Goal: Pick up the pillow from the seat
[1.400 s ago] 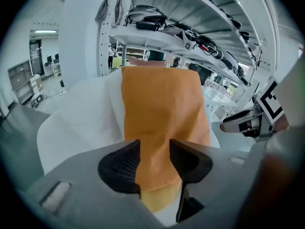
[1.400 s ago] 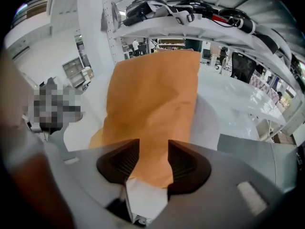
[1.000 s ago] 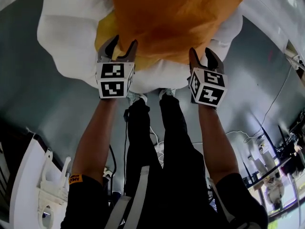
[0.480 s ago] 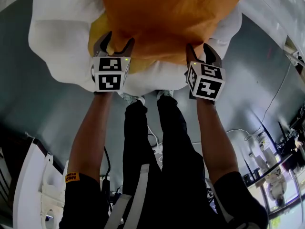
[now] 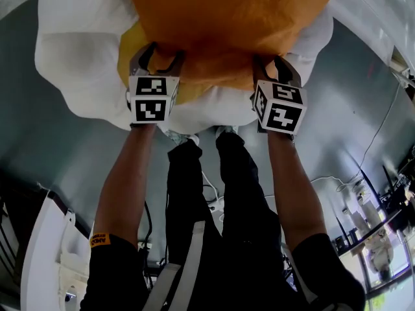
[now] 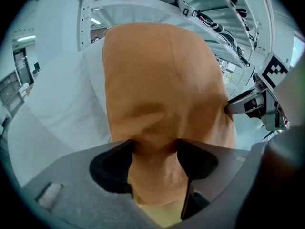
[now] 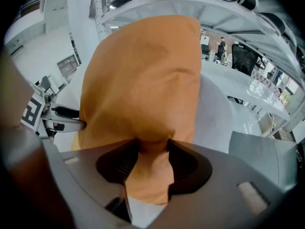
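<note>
The orange pillow (image 5: 233,18) lies on a white padded seat (image 5: 78,44), a puffy, rounded thing with soft billowing edges, and takes up the seat's middle with its near edge towards the person. The left gripper (image 5: 162,56) and the right gripper (image 5: 272,67) are both at that near edge, well apart, one toward each corner. In each gripper view a bunched fold of orange cloth fills the gap. The dark fingers are closing on it and already touch it on both sides, so both hold the pillow's edge, not empty air. The cover looks like a matte woven fabric with a faint grain. It creases and puckers where it is squeezed, and the body behind it swells smooth and full. I would judge the pillow light, very soft and not at all fragile. It should sag and fold rather than hold its shape, so a lift by one corner would leave it hanging and swinging. Two holds spread along the same edge should carry it more evenly. The cloth is not slippery, but a pinch that takes only the cover could slide over the filling, so a deeper bite that gathers some stuffing seems the safer hold. A paler yellow patch (image 5: 130,50) shows under the near left corner. Whether it is a second cushion or the pillow's own underside cannot be told. Below the seat lies a smooth grey floor (image 5: 52,148).
</note>
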Motion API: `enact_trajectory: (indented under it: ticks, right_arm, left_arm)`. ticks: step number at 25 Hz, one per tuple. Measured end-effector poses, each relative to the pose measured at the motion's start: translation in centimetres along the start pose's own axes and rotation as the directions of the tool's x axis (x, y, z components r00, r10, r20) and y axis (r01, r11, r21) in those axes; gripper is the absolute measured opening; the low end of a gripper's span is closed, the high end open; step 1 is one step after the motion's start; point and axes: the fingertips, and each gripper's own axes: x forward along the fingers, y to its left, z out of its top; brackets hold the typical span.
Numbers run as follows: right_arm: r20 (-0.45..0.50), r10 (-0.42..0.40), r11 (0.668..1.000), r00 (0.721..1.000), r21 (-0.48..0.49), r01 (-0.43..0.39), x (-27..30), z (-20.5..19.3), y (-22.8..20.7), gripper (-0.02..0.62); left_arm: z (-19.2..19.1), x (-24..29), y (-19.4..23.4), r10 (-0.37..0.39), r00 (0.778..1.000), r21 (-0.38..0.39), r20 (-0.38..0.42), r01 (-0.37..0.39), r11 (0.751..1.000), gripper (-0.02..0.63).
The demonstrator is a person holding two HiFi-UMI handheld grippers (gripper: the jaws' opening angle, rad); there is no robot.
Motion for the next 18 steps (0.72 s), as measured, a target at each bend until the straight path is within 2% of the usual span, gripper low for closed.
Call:
enact_trajectory:
  ticks: [2,5,11,18]
  right_arm:
    - [0.002,0.008,1.000,1.000,-0.003,-0.008,0.1,0.0,-0.1,0.192]
    - [0.003,0.018,1.000,1.000,-0.008,-0.018,0.3,0.0,0.0,0.162]
    - [-0.011,0.030,1.000,0.999,-0.010,-0.030,0.6,-0.2,-0.3,0.095]
    - [-0.005,0.048,0.999,0.999,-0.010,-0.048,-0.1,-0.2,0.1,0.034]
  left_arm:
    - [0.1,0.2,-0.3,-0.007,1.000,0.001,0.004,0.007,1.000,0.290]
    - [0.2,0.5,-0.7,-0.017,1.000,0.003,0.000,0.017,1.000,0.230]
    - [0.3,1.3,-1.4,0.014,1.000,-0.013,-0.008,-0.014,1.000,0.115]
    - [0.5,0.7,-1.6,0.016,1.000,-0.050,0.005,-0.015,0.999,0.026]
